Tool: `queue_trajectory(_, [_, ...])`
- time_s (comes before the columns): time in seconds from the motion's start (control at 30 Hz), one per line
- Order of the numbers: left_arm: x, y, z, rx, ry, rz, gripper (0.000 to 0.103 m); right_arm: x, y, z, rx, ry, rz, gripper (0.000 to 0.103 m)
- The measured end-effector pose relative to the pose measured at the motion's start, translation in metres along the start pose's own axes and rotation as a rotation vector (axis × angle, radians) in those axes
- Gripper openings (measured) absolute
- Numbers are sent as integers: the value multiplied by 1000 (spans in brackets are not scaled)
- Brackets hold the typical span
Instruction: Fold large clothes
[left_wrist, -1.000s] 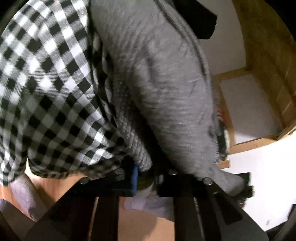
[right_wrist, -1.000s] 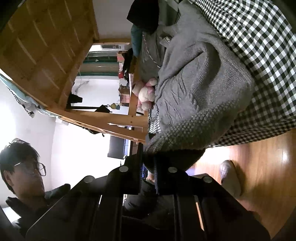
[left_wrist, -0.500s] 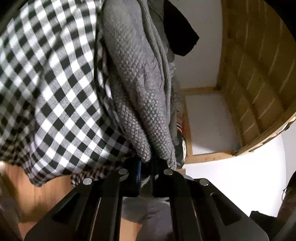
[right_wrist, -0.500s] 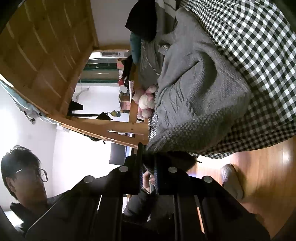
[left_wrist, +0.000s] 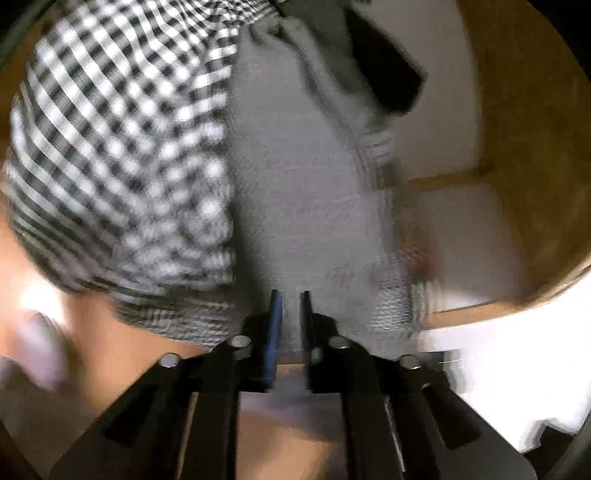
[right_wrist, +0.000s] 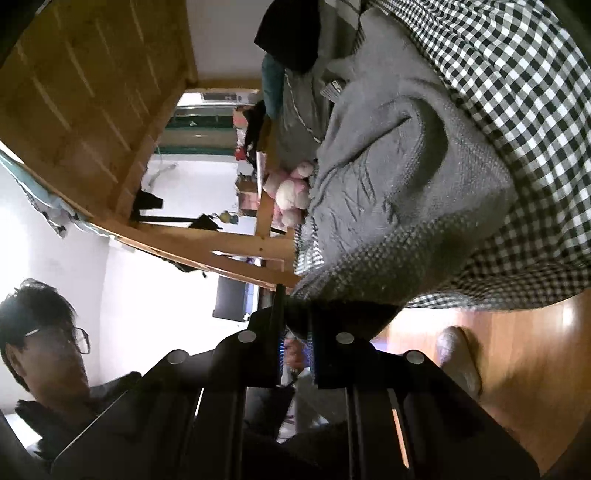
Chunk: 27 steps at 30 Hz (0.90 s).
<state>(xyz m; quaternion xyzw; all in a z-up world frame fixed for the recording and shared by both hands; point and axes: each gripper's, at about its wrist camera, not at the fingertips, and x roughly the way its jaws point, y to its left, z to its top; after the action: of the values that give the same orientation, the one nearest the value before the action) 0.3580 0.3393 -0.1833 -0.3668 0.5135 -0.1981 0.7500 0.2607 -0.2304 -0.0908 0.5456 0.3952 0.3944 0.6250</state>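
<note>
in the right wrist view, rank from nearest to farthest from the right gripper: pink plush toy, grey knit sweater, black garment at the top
1. grey knit sweater: its hem is pinched in the right gripper.
2. pink plush toy: mid-frame, beside the sweater's left edge.
3. black garment: top of the frame, beyond the sweater.

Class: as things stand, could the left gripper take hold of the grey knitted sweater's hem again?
Probably yes: the left gripper, jaws just opened, has the grey knitted sweater directly ahead, unobstructed.
</note>
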Motion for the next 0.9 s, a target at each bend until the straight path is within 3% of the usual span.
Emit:
queue_trajectory(0.07, [20,-7,-13,157,39,136,85,-2,2,1,-5,-12,4,12])
queue_trajectory(0.13, [38,-16,-24,230,44,153,86,-8,7,7,-13,-26,15,12])
queue_trajectory(0.27, [66,-26,-35,280,8,65,91,-16,22,23,-19,-85,71,12])
queue_trajectory(0.37, [81,-38,-36,307,-17,53,93,-9,42,39,-47,-99,92,12])
queue_trajectory(0.47, [97,-42,-37,270,30,-1,93,5,59,56,-87,-74,89,12])
queue_trajectory(0.57, [98,-44,-30,178,9,-88,93,14,66,71,-101,-62,80,12])
queue_trajectory(0.73, [94,-30,-18,133,-26,-85,93,17,70,84,-105,-66,71,12])
queue_trajectory(0.77, [92,-30,-15,121,-15,-119,91,16,70,84,-106,-65,68,12])
queue_trajectory(0.83, [89,-36,-15,130,4,-169,76,13,68,84,-103,-67,57,12])
queue_trajectory(0.9, [91,-46,-13,141,41,-188,19,10,64,83,-96,-74,53,12])
